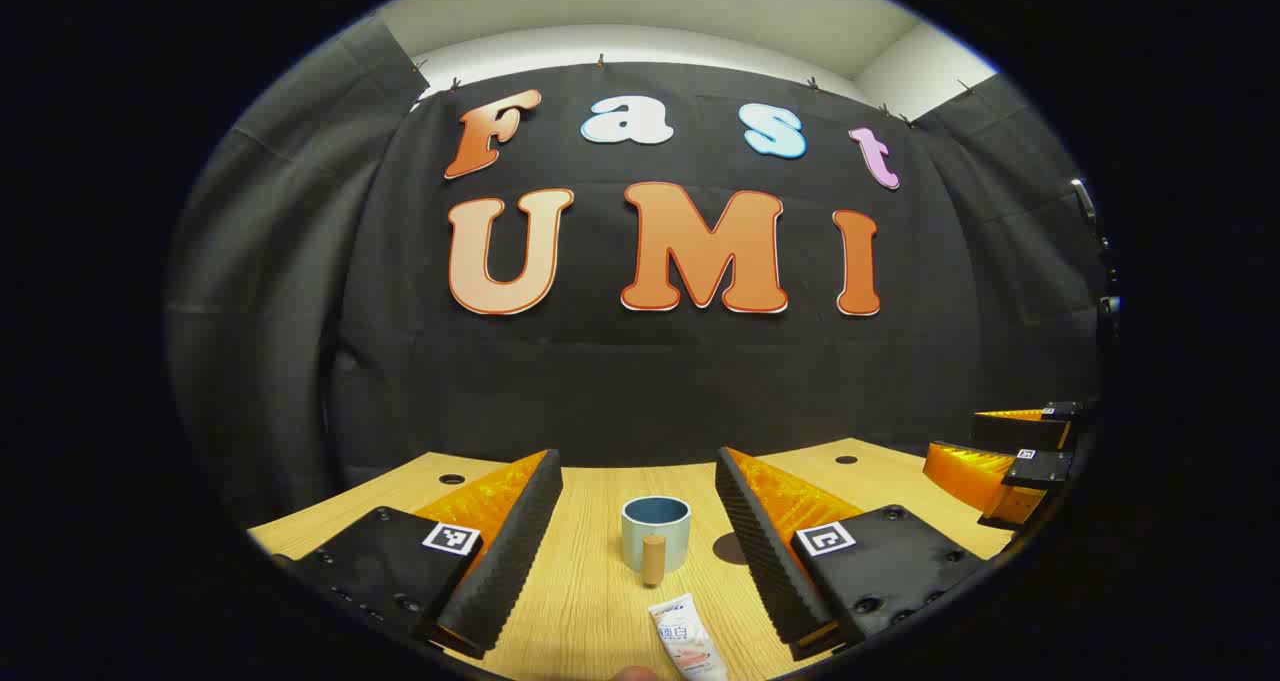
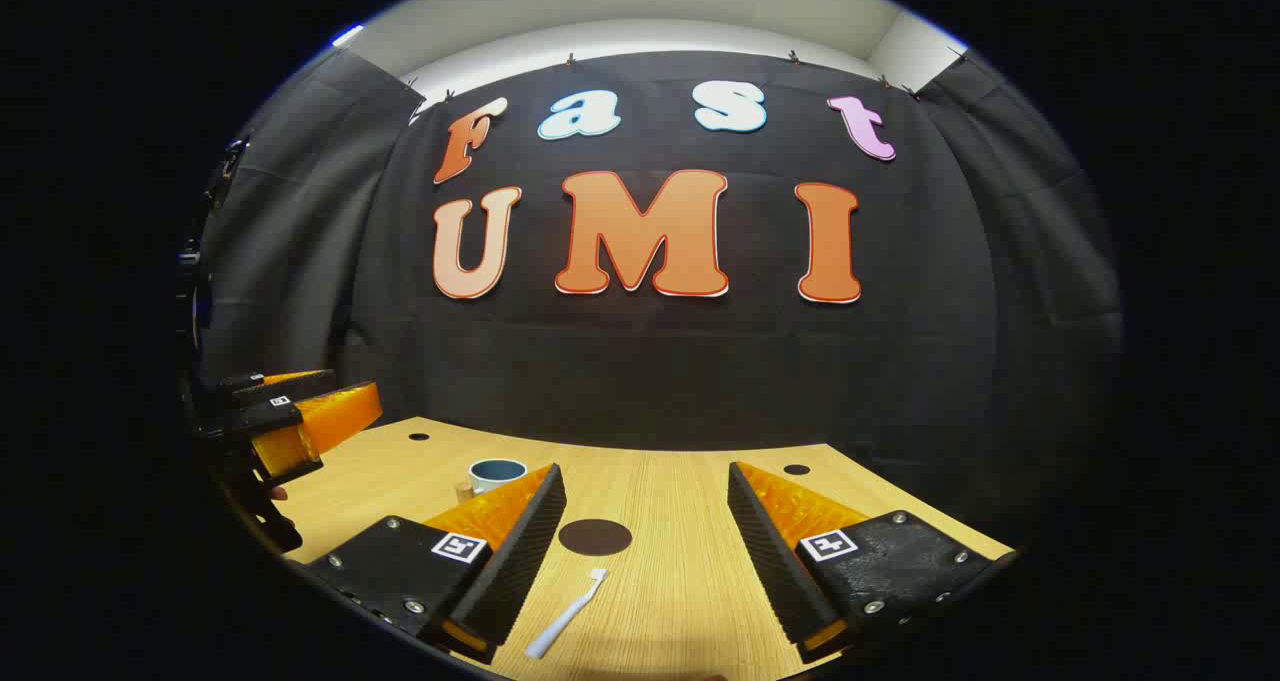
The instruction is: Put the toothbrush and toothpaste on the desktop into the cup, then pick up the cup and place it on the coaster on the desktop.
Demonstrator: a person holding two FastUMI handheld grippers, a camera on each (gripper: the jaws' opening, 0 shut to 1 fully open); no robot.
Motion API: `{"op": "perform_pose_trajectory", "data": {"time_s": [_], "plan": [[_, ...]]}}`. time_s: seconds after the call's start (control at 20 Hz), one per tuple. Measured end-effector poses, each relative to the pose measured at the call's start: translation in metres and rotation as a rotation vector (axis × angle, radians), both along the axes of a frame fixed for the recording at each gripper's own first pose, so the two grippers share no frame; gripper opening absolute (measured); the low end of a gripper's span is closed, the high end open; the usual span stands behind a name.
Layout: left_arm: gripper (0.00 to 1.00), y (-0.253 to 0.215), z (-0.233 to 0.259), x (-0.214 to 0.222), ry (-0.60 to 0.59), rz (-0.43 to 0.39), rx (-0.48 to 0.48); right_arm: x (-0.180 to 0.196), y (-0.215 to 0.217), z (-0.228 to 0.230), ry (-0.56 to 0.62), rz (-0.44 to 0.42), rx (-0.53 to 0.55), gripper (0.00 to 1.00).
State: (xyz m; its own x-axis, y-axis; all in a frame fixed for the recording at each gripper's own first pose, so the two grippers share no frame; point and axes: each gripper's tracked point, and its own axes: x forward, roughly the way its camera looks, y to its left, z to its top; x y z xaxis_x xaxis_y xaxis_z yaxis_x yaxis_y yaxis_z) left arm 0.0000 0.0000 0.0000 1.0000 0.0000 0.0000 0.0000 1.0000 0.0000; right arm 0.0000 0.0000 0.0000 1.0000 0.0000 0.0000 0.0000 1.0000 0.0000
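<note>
The wooden tabletop (image 1: pixel 590 581) spreads pale and grained under both grippers, with a few small dark holes near its far edge.

In the left gripper view, the left gripper (image 1: pixel 637 546) hangs low over the tabletop and level with it, pointed toward the back wall, its fingers (image 1: pixel 505 551) spread wide with nothing between them but open wood and the task's things farther ahead. At the right edge of this view the right gripper (image 1: pixel 1005 451) shows side-on, well apart, raised a little above the tabletop; from here one cannot tell how far its fingers stand.

In the right gripper view, the right gripper (image 2: pixel 640 551) is likewise held low and level, facing the wall, its fingers wide apart and holding nothing. The left gripper sits at the left edge of that view, above the tabletop's corner.

The cup (image 1: pixel 656 533) stands upright between the left gripper's fingers but beyond their tips (a pale cup with a blue inside and a wooden peg-like handle turned toward the camera). Just right of it lies the dark round coaster (image 2: pixel 595 537), flat on the wood and apart from the cup.

The toothpaste (image 1: pixel 688 639) lies flat, nearer than the cup, slightly angled. The toothbrush (image 2: pixel 567 615) lies flat too, nearer than the coaster, head toward the coaster, close to the right gripper's left finger without touching it.
</note>
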Motion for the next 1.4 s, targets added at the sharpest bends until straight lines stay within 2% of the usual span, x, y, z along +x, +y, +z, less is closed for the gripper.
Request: {"op": "perform_pose_trajectory", "data": {"time_s": [0.05, 0.25, 0.4, 0.75, 0.8, 0.95, 1.1, 1.4], "plan": [[1.0, 0.002, 0.003, -0.001, -0.006, 0.005, 0.002, -0.001, 0.001, 0.0, 0.0, 0.0, -0.003, 0.98], [0.97, 0.003, 0.004, -0.003, -0.011, 0.012, 0.017, 0.0, 0.002, 0.001, -0.001, 0.001, -0.007, 0.98], [1.0, 0.005, 0.002, -0.005, -0.012, 0.018, 0.012, 0.001, 0.004, 0.002, -0.001, 0.002, 0.0, 0.98], [1.0, -0.003, -0.018, -0.002, 0.046, -0.002, 0.013, 0.003, 0.009, -0.009, 0.034, 0.013, 0.005, 0.98], [0.97, -0.005, -0.025, -0.002, 0.059, -0.009, 0.011, 0.004, 0.011, -0.013, 0.046, 0.016, 0.005, 0.98], [0.97, -0.008, -0.039, 0.001, 0.108, -0.02, 0.025, 0.005, 0.013, -0.024, 0.083, 0.021, 0.009, 0.98], [0.99, -0.006, -0.06, 0.005, 0.177, 0.002, 0.03, 0.009, 0.015, -0.041, 0.141, 0.034, 0.035, 0.98], [0.99, -0.012, -0.105, 0.012, 0.35, -0.028, -0.023, 0.018, 0.016, -0.082, 0.337, 0.053, 0.092, 0.96]]}}
